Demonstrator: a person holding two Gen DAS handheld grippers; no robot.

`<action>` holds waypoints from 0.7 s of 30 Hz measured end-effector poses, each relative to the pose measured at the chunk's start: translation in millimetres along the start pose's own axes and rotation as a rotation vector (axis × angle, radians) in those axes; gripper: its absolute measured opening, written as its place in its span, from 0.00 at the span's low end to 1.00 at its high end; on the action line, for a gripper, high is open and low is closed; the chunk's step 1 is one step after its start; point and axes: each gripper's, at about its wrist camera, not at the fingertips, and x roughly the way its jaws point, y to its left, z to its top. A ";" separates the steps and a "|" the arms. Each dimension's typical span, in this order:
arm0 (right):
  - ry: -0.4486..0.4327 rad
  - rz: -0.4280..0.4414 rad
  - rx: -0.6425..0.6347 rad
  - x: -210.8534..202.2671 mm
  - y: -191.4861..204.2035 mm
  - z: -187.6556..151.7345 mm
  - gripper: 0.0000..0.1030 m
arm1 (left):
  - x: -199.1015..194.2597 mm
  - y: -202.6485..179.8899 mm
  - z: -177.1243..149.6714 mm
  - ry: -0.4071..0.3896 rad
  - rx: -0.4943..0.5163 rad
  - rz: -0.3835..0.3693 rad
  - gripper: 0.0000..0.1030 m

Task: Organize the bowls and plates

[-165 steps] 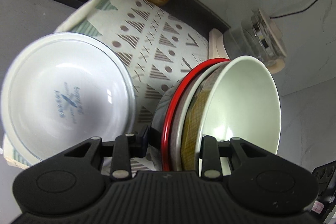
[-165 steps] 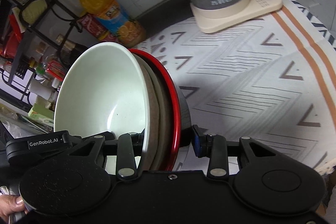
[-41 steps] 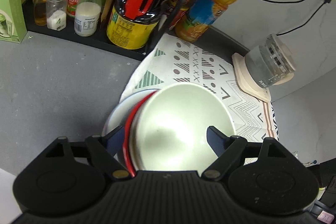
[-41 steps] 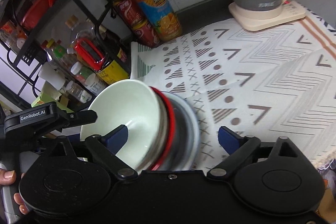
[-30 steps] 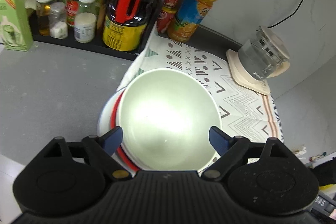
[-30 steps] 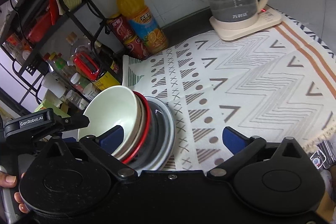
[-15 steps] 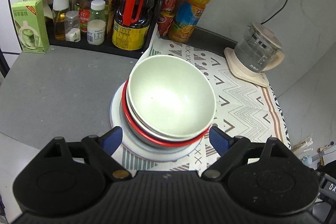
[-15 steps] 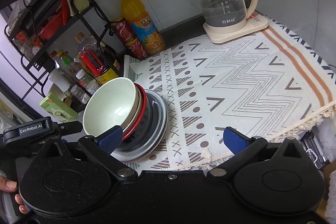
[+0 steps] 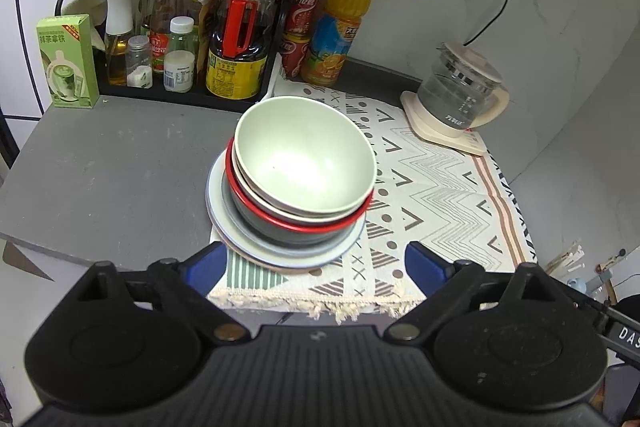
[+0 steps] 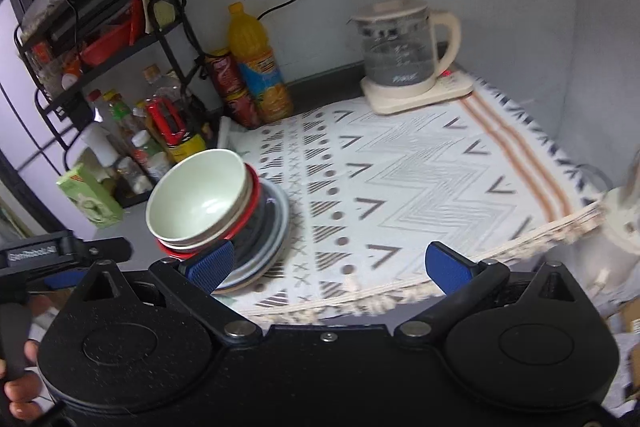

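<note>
A stack of dishes stands on the left end of the patterned cloth [image 9: 436, 195]. A pale green bowl [image 9: 304, 159] is on top, nested in a white bowl, a red-rimmed dark bowl [image 9: 292, 223] and pale plates [image 9: 256, 243]. The stack also shows in the right wrist view [image 10: 200, 199]. My left gripper [image 9: 316, 267] is open and empty, pulled back above the table's front edge. My right gripper [image 10: 326, 265] is open and empty, back from the stack and to its right.
A black rack with sauce bottles [image 9: 236, 43] and a green box [image 9: 68, 63] stands at the back left. An orange drink bottle [image 9: 340, 27] and red cans [image 9: 300, 35] stand by the wall. A glass kettle [image 9: 460, 99] sits at the back right. Grey counter [image 9: 108, 163] lies left of the cloth.
Both grippers let go of the bowls after setting them onto the plates, opened wide, and drew back and up from the stack.
</note>
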 end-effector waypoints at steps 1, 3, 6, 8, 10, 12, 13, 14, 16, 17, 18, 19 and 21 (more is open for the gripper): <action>-0.006 -0.004 -0.002 -3.6 -0.4 -2.2 1.00 | -2.8 -1.2 -2.6 -0.004 0.004 0.000 0.95; -0.017 -0.005 -0.004 -10.2 -1.7 -6.9 1.00 | -8.5 -2.1 -8.2 -0.010 0.007 -0.002 1.00; -0.036 -0.021 -0.019 -19.4 -1.9 -13.2 1.00 | -16.4 -3.3 -15.8 -0.020 0.012 -0.001 1.00; -0.049 -0.044 -0.033 -24.9 -1.1 -16.0 1.00 | -22.0 -4.9 -20.0 -0.028 0.027 -0.006 1.00; -0.065 -0.065 -0.046 -30.9 0.7 -19.2 1.00 | -27.9 -6.3 -24.0 -0.035 0.040 -0.006 1.00; -0.076 -0.077 -0.056 -35.5 1.5 -21.6 1.00 | -33.2 -6.7 -27.7 -0.038 0.045 -0.010 1.00; -0.080 -0.085 -0.057 -37.4 2.1 -22.9 1.00 | -35.7 -7.4 -29.8 -0.039 0.051 -0.010 1.00; -0.084 -0.096 -0.060 -39.2 2.5 -24.4 1.00 | -38.2 -7.7 -31.5 -0.040 0.058 -0.010 1.00; -0.094 -0.119 -0.069 -42.8 3.8 -27.1 1.00 | -43.0 -7.4 -35.4 -0.037 0.066 -0.021 1.00; -0.100 -0.125 -0.075 -44.8 4.4 -28.4 1.00 | -45.2 -6.8 -37.1 -0.037 0.065 -0.021 1.00; -0.108 -0.136 -0.081 -47.1 5.6 -29.8 1.00 | -47.2 -5.9 -38.9 -0.039 0.063 -0.015 1.00; -0.114 -0.151 -0.086 -49.0 6.5 -31.0 1.00 | -49.0 -4.8 -40.5 -0.040 0.068 -0.010 1.00; -0.116 -0.152 -0.090 -52.8 7.1 -33.5 1.00 | -52.6 -3.9 -44.9 -0.041 0.084 -0.006 1.00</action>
